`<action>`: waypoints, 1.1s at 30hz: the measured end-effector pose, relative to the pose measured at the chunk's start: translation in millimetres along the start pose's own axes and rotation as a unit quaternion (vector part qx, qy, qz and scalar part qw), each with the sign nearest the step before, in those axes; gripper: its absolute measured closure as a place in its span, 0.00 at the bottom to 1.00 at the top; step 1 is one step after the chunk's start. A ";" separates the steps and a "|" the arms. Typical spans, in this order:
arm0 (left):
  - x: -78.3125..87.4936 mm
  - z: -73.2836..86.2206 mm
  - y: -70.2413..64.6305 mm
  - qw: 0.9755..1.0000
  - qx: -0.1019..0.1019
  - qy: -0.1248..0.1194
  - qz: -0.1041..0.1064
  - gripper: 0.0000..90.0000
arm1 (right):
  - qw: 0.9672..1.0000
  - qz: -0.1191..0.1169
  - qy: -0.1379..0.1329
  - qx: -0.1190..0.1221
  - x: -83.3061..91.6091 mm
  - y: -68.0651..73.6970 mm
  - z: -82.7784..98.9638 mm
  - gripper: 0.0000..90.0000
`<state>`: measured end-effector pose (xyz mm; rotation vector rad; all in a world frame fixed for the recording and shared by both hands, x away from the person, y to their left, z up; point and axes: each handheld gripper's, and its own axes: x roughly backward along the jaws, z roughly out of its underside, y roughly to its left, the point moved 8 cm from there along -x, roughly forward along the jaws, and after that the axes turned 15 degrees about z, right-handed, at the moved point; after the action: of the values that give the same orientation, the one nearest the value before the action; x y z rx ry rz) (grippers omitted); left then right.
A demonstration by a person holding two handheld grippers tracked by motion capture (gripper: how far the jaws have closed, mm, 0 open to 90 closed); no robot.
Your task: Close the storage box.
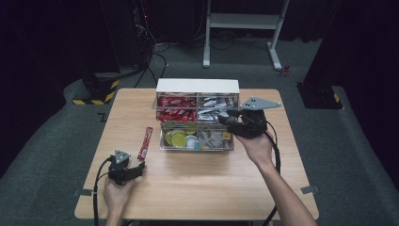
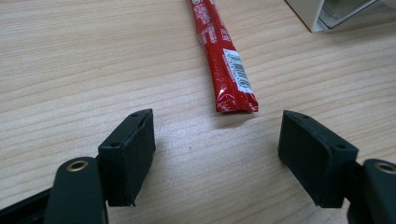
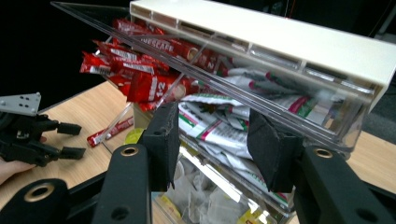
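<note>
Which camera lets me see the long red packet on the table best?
The left gripper view: the red packet lies close up, barcode showing, just beyond the open left gripper. The high view shows it small beside the clear drawers; the right gripper view shows it far off.

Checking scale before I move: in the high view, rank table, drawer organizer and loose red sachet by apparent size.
1. Table, by far the largest.
2. Drawer organizer.
3. Red sachet, the smallest, lying on the table left of the organizer.

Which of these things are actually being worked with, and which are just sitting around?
In use:
- left gripper, open, by the red sachet lying on the table
- right gripper, open, at the clear drawer organiser full of packets

Just lying about:
- white frame on the floor behind
- cables on the floor
</note>
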<state>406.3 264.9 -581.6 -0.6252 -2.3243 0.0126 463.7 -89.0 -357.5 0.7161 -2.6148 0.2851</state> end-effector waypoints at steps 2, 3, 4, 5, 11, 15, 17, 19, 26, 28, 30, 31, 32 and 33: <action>-0.5 -0.6 1.0 1.000 -0.003 -0.004 -0.003 0.31 | 1.000 0.001 0.002 -0.001 0.3 -0.3 2.7 0.60; -0.5 -0.6 1.0 1.000 -0.003 -0.004 -0.003 0.31 | 1.000 0.001 0.002 -0.001 0.3 -0.3 2.7 0.60; -0.4 -0.6 1.1 1.000 -0.003 -0.003 -0.003 0.31 | 1.000 0.002 0.003 -0.001 0.5 -0.7 5.2 0.60; -0.4 -0.6 1.1 1.000 -0.003 -0.003 -0.003 0.31 | 1.000 0.002 0.005 0.000 0.2 -0.8 6.6 0.59; -0.4 -0.5 1.1 1.000 -0.002 -0.003 -0.003 0.31 | 1.000 0.003 0.007 0.000 -1.6 0.2 11.5 0.59; -0.3 -0.5 1.1 1.000 -0.002 -0.003 -0.003 0.31 | 1.000 0.002 0.009 0.002 -2.9 1.6 15.1 0.58; -0.2 -0.6 1.5 1.000 -0.003 -0.004 -0.003 0.31 | 1.000 0.002 0.006 0.002 -3.5 1.9 15.9 0.58; -0.1 -0.6 1.5 1.000 0.001 -0.006 -0.002 0.31 | 1.000 0.003 0.008 0.005 -4.3 2.5 17.8 0.57; -0.2 -0.8 1.7 1.000 0.002 -0.007 -0.001 0.31 | 1.000 0.001 0.012 0.000 -6.4 1.8 24.7 0.57; -0.1 -0.8 1.8 1.000 0.002 -0.007 -0.001 0.31 | 1.000 -0.002 0.013 -0.002 -6.7 1.7 27.1 0.56; -0.1 -0.8 1.7 1.000 0.001 -0.007 0.000 0.31 | 1.000 -0.012 0.010 -0.004 -6.1 2.9 28.1 0.55; -0.1 -0.8 1.7 1.000 0.001 -0.007 0.000 0.31 | 1.000 -0.012 0.010 -0.004 -6.1 2.9 28.1 0.55; -0.1 -0.8 1.7 1.000 0.001 -0.007 -0.001 0.31 | 1.000 -0.011 0.009 -0.004 -5.5 3.1 28.6 0.55; -0.2 -0.8 1.8 1.000 0.000 -0.006 -0.003 0.31 | 1.000 -0.009 0.008 -0.004 -5.1 2.9 29.0 0.55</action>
<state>407.7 266.3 -581.5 -0.6195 -2.3375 0.0143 456.5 -93.0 -385.9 0.7321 -2.5914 0.2739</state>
